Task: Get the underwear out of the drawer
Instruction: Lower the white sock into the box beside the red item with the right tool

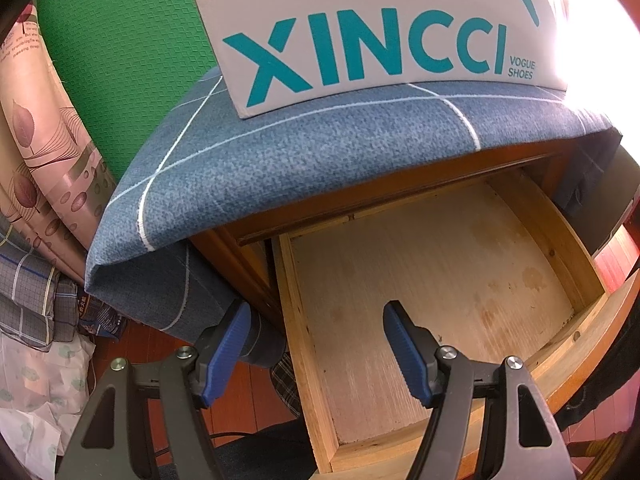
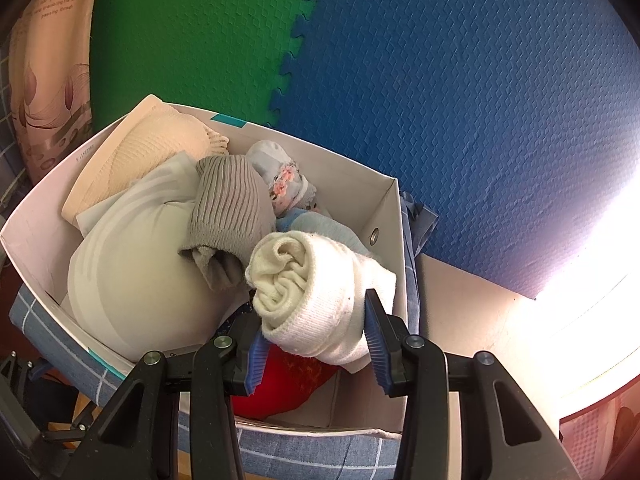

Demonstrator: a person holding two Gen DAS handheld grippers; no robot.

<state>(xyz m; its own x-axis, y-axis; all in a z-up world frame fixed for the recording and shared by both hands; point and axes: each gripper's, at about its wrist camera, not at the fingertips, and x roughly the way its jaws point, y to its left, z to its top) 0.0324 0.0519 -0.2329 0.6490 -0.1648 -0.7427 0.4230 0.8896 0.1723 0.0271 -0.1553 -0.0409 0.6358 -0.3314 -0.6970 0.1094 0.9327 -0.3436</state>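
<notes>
The wooden drawer (image 1: 420,264) stands pulled out, and only its bare, stained bottom shows. My left gripper (image 1: 318,340) hovers over the drawer's front left corner, open, with nothing between its blue pads. In the right wrist view, my right gripper (image 2: 314,320) is shut on a rolled white knitted underwear piece (image 2: 320,292). It holds the roll just above the near right corner of a white cardboard box (image 2: 384,200). The box is filled with folded garments: a cream knit (image 2: 160,140), a pale one (image 2: 132,248), a grey ribbed one (image 2: 232,208) and a red one (image 2: 288,380).
A white shoe box with teal lettering (image 1: 360,32) sits on a blue checked cloth (image 1: 280,152) draped over the cabinet top above the drawer. Green and blue foam mats (image 2: 440,80) cover the wall behind. Patterned bedding (image 1: 48,152) is piled to the left on the red wooden floor (image 1: 168,340).
</notes>
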